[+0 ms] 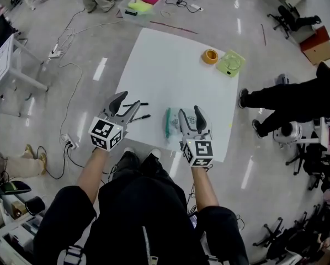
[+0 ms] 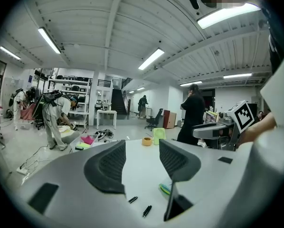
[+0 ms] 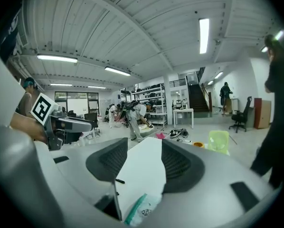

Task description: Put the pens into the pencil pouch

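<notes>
Both sets of fingers spread wide, nothing held! Left gripper (image 1: 127, 102) hovers over the two pens (image 1: 141, 116), lying just left of the pencil pouch (image 1: 170, 125). Right gripper (image 1: 191, 114) hangs above the pouch. Danger: a shallow pinch (thin, round barrels) could send a pen rolling away from the pouch.

The left gripper (image 1: 129, 101) and right gripper (image 1: 191, 112) are pale grey with black ribbed pads (image 2: 111, 167). Each cube (image 1: 106, 133) bears black-and-white square markers. Ahead of the left gripper, black pens (image 1: 141, 117) lie on a white table (image 1: 176, 70). Beside the right gripper, the pencil pouch (image 1: 171, 125) is clear with teal-green edging. Farther ahead sits an orange tape roll (image 1: 210, 56).
</notes>
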The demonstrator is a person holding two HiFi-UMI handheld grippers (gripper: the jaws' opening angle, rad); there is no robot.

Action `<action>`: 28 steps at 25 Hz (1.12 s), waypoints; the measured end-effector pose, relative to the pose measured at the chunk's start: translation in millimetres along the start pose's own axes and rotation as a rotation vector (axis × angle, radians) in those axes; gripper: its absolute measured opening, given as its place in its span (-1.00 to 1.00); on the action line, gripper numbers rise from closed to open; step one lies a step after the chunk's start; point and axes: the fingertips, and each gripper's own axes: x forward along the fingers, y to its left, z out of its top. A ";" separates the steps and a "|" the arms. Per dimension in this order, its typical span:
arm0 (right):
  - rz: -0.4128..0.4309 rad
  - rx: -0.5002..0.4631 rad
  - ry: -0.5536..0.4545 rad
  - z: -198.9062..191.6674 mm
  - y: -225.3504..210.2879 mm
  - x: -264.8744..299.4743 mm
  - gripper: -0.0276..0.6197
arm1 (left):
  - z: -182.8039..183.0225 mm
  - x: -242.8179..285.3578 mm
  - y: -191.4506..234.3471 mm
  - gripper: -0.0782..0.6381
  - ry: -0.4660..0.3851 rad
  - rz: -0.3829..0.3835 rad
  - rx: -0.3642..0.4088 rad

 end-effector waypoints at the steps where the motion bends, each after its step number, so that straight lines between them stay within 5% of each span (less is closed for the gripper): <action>1: -0.005 0.001 0.005 -1.3 -1.0 1.2 -0.24 | -1.8 2.7 0.9 -0.16 0.006 -0.006 0.000; 10: -0.043 0.004 0.091 -28.5 1.0 9.2 -0.25 | -24.2 22.5 9.3 -0.16 0.065 -0.063 -0.019; 28: -0.074 0.024 0.398 -154.3 37.6 41.8 -0.28 | -104.6 14.6 43.5 -0.16 0.208 -0.130 -0.078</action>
